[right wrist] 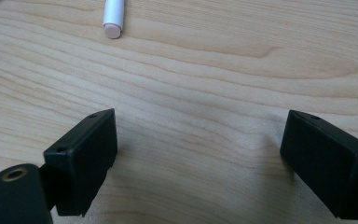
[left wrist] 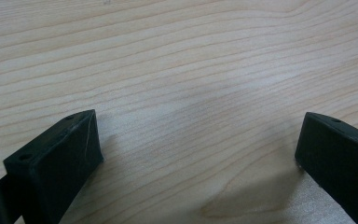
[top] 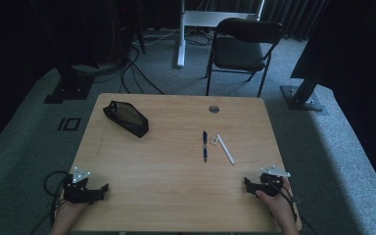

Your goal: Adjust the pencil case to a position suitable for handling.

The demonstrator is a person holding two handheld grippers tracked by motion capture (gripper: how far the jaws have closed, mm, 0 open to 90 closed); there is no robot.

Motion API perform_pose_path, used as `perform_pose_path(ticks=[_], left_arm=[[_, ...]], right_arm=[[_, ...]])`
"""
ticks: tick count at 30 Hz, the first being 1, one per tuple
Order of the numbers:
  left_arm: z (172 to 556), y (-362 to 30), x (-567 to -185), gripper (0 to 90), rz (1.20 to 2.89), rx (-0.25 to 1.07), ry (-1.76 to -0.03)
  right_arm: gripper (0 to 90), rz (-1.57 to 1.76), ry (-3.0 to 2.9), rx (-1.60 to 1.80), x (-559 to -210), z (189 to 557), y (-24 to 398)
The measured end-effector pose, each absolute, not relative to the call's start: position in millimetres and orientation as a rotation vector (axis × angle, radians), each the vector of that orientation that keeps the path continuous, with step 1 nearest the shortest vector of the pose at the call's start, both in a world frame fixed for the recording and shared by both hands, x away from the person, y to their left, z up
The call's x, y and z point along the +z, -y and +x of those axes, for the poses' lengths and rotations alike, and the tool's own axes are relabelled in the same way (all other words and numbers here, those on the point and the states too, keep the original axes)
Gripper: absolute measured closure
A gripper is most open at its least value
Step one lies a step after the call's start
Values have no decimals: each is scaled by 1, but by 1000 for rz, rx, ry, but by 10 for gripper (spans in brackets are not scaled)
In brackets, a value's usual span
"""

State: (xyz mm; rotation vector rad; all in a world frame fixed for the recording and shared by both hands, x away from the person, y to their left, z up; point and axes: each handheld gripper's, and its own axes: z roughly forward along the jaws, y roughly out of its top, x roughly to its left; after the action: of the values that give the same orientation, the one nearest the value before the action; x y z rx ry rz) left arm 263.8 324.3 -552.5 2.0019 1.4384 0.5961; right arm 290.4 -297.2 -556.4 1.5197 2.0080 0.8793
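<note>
High view: wooden table (top: pixel 166 161), left gripper (top: pixel 104 187) at near-left corner, right gripper (top: pixel 246 183) at near-right corner, both resting on the wood, each held by a hand from the bottom edge. Well apart from each other. Jaw spread too small to judge from up here.

Nearest items to right gripper: white pen (top: pixel 225 149), lying diagonally right of centre; blue pen (top: pixel 204 145) just left of it, roughly parallel to the table's side edges; small white eraser-like piece (top: pixel 214 140) between their far ends. None touched. Black pencil case (top: pixel 126 118) at far-left, tilted, well apart from everything else. Grommet hole (top: pixel 214 109) near far edge. Black chair (top: pixel 242 49) behind table on grey carpet.

Left gripper view: jaws spread wide, bare wood grain between, nothing pinched. No objects ahead; adds the jaw state missing from above.

Right gripper view: jaws likewise spread wide, empty wood between. Capped end of white pen (right wrist: pixel 113 18) at top left, ahead of the jaws and off towards the left jaw's side, clearly apart from both. Blue pen and case seen from above, not here.
</note>
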Motion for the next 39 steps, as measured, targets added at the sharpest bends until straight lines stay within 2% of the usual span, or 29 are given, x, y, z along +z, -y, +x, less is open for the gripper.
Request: perform_pose_path(ticks=[20,39], left_arm=[[264,-324,-552,2,2002,596,-1438],[264,-324,-552,2,2004,595,-1436]], right_arm=[[112,1504,-2026,882,-555,292,291],[127,1434,-2023,973,-534,307,267]])
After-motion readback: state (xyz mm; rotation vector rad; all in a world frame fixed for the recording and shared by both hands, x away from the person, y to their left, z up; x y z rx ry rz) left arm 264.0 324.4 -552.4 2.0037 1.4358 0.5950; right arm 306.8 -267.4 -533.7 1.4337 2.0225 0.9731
